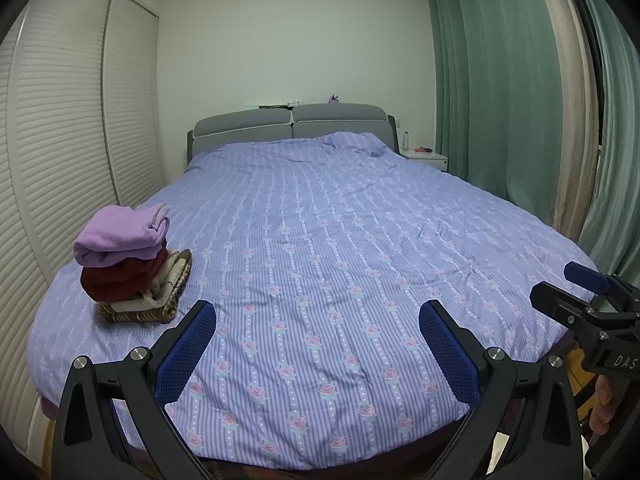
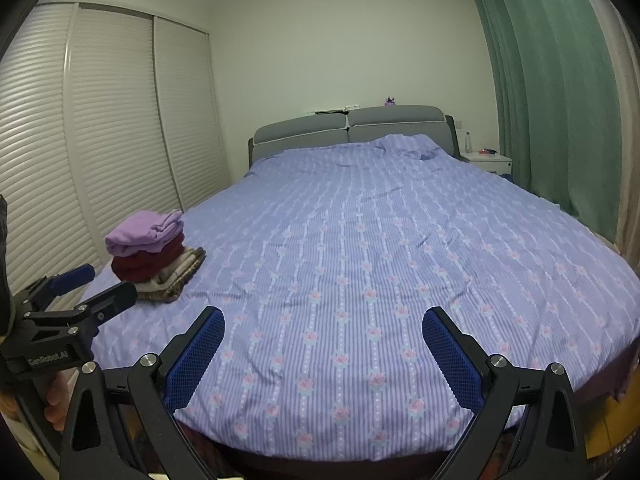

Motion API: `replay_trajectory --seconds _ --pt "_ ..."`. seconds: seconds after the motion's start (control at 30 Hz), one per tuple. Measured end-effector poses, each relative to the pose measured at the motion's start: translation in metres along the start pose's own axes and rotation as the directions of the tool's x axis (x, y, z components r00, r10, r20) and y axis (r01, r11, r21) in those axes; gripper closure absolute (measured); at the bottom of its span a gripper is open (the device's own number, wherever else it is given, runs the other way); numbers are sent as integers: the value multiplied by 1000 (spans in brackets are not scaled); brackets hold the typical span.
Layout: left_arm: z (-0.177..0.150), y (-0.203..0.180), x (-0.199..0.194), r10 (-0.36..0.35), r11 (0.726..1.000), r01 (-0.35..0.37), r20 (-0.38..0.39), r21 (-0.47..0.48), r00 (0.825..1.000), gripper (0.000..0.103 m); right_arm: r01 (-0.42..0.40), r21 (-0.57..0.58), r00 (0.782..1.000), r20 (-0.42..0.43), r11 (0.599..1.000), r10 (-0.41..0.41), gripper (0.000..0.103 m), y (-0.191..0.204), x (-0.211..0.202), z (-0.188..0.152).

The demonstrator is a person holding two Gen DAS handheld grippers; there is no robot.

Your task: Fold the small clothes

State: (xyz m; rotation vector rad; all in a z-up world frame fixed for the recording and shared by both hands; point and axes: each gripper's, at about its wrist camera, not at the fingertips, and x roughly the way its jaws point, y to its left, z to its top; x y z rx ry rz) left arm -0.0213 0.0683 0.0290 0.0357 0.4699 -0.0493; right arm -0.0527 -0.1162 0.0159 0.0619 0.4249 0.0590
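- Small clothes sit in one folded stack (image 1: 128, 264) on the left part of the bed, toward its foot, near the wardrobe side: a lilac garment (image 1: 120, 236) on top, a dark red one (image 1: 120, 276) under it, and a cream-and-brown patterned piece (image 1: 156, 304) at the bottom.
- Judging by this, the folding looks done or nearly so; no loose garment shows anywhere on the bed, so whatever remains lies outside both views.
- Top two pieces look soft and thick with rounded fold edges; the bottom one looks knitted and sticks out past them.
- Left hand-held gripper (image 1: 318, 344) is spread wide and holds nothing, hovering over the foot of the bed.
- Right hand-held gripper (image 2: 324, 350) is likewise spread and empty; its pads (image 2: 196, 360) are blue and mesh-textured.
- Bed cover (image 1: 340, 240) is lilac striped cotton with rose motifs, lightly creased.
- Slatted wardrobe doors (image 1: 60, 140) stand left, green curtains (image 1: 500, 100) right.
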Motion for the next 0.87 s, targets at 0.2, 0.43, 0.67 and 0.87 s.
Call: replay_trajectory --seconds 0.2,0.43,0.67,0.87 --pt "0 -1 -1 -7 1000 7 -7 4 1000 0 -3 0 1000 -10 1000 3 3 0 2 -1" --pt "-1 -7 -4 -8 1000 8 5 27 1000 0 1 -5 1000 -12 1000 -1 3 1 3 -1" --pt "-2 -10 -4 -6 999 6 5 32 1000 0 3 -5 1000 -16 1000 -3 3 2 3 -1" --pt "-2 -7 -2 -2 1000 2 -8 7 1000 0 0 -5 1000 -22 1000 -1 3 1 4 -1"
